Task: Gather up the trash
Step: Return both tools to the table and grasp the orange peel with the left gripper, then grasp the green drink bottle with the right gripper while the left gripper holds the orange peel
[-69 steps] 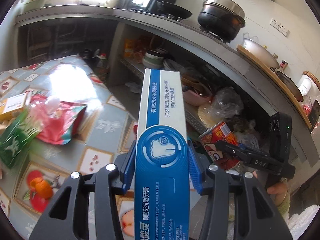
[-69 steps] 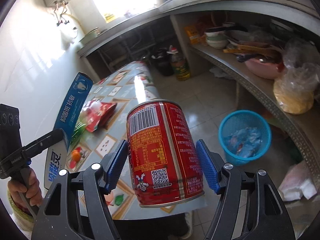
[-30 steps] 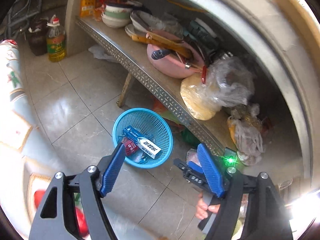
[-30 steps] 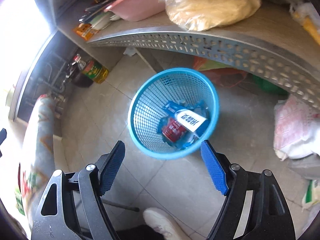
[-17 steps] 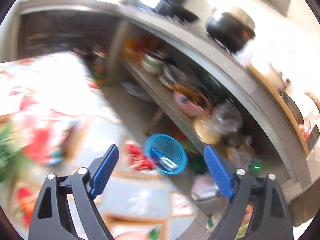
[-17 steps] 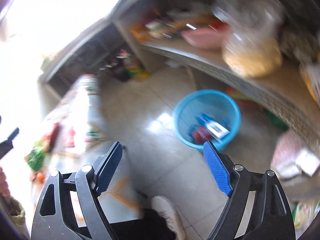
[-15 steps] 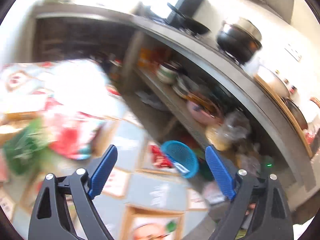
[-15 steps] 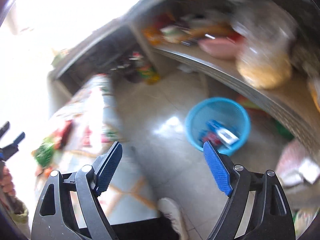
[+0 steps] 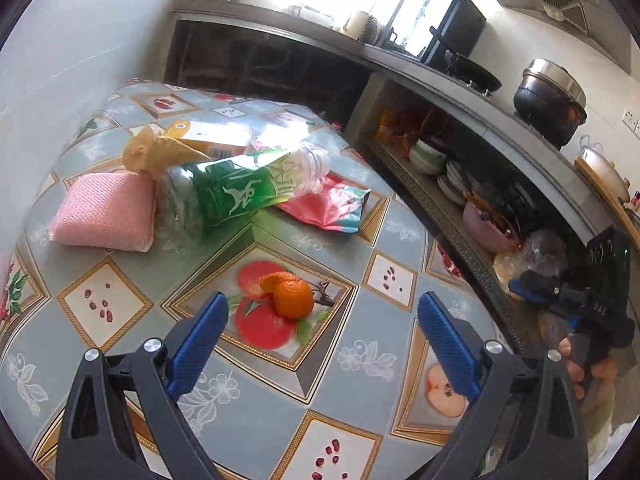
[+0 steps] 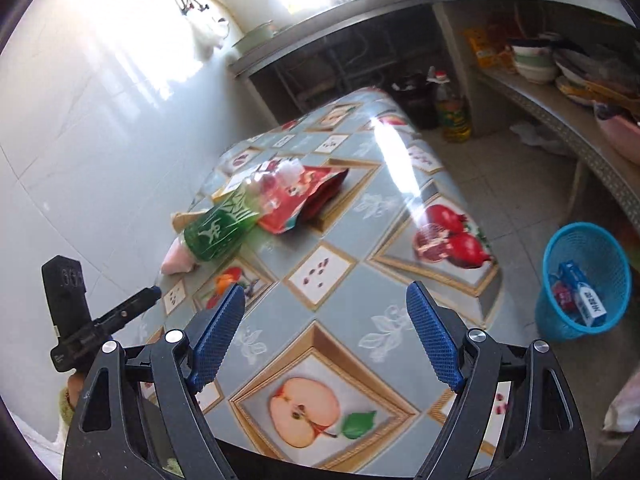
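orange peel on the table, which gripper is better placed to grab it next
Left, probably. The orange peel lies just ahead of the left gripper, nearly centred between its open jaws. From the right gripper, also open and empty, the peel sits off to one side, past its finger.

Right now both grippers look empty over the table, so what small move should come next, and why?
Probably ease the left gripper, open and empty, forward and down onto the orange peel. It is the nearest trash, almost between the fingers. The blue basket already holds a box and a can.
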A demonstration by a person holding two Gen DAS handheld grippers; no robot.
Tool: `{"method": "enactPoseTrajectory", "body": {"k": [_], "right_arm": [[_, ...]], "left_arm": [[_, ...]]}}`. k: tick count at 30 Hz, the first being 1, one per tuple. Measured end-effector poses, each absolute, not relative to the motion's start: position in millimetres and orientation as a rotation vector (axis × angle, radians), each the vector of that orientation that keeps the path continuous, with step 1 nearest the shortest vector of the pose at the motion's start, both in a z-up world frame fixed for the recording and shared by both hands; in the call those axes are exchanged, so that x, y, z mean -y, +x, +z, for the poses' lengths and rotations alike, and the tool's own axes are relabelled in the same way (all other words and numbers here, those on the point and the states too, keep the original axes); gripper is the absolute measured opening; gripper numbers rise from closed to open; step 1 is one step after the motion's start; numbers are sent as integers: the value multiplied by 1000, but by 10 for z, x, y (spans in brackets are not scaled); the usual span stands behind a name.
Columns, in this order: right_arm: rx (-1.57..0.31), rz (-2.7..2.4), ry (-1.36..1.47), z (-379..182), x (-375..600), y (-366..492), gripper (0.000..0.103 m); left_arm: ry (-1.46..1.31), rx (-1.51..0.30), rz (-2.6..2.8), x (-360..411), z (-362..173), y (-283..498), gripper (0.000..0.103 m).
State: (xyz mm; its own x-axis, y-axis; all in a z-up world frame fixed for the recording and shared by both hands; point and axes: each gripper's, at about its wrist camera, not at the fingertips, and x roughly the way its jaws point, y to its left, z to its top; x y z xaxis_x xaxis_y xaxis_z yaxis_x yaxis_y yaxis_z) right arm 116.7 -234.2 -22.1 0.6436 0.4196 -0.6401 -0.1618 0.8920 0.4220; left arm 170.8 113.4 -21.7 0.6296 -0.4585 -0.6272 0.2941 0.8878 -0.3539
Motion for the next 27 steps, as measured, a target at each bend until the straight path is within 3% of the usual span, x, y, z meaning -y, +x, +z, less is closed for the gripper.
{"method": "enactPoseTrajectory", "body": {"k": [7,11,21,27], "right_arm": [[-864,391,288,-249,1904,1265,76],[-872,397,264,-246,1826,1282,76],[-898,396,261,-288,1767,1410,73],[-908,394,276,-258,1760,1515,72]], "left_arm": [[-29,-808,-460,-863,-456,2052,79],[63,-844,-455,-756,-590,2213,63],[44,-872,-413,-881,-706,2231,32],[23,-870,-408,-919,-688,2192,21]]}}
